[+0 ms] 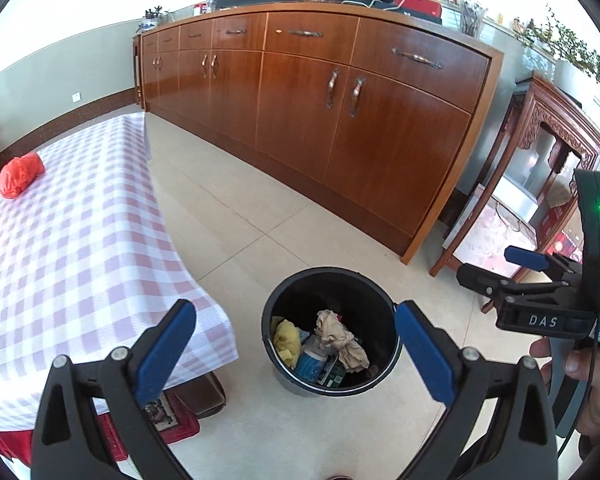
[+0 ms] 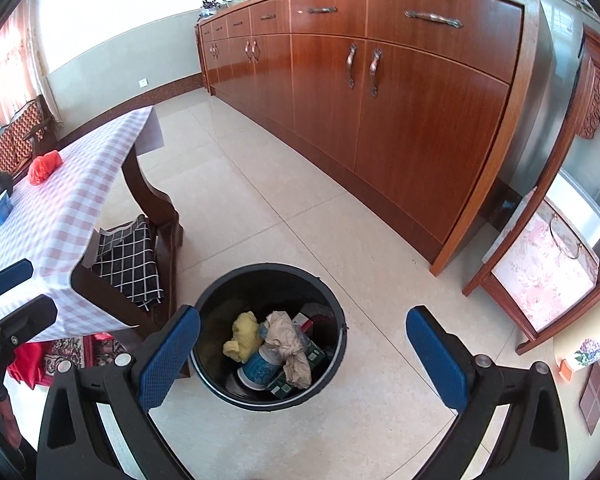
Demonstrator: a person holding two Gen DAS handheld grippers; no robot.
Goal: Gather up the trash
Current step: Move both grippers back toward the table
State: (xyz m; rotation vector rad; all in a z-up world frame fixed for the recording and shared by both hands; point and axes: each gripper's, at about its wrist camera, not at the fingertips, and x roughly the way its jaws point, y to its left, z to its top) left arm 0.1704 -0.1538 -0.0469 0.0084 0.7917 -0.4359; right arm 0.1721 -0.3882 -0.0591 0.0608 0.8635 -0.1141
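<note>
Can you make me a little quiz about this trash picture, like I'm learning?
1. True or false: the black bin on the floor is empty.
2. Where is the red plastic bag? A) in the bin B) on the checked tablecloth C) in a gripper
3. Is the left gripper or the right gripper holding anything?

Key: 1 false, it holds crumpled brown paper and a yellow wad. 2 B. 3 neither, both are open.

Black claw (image 1: 296, 344) frames, blue pads (image 2: 170, 364), silver screws, white "DAS" lettering, green light.
</note>
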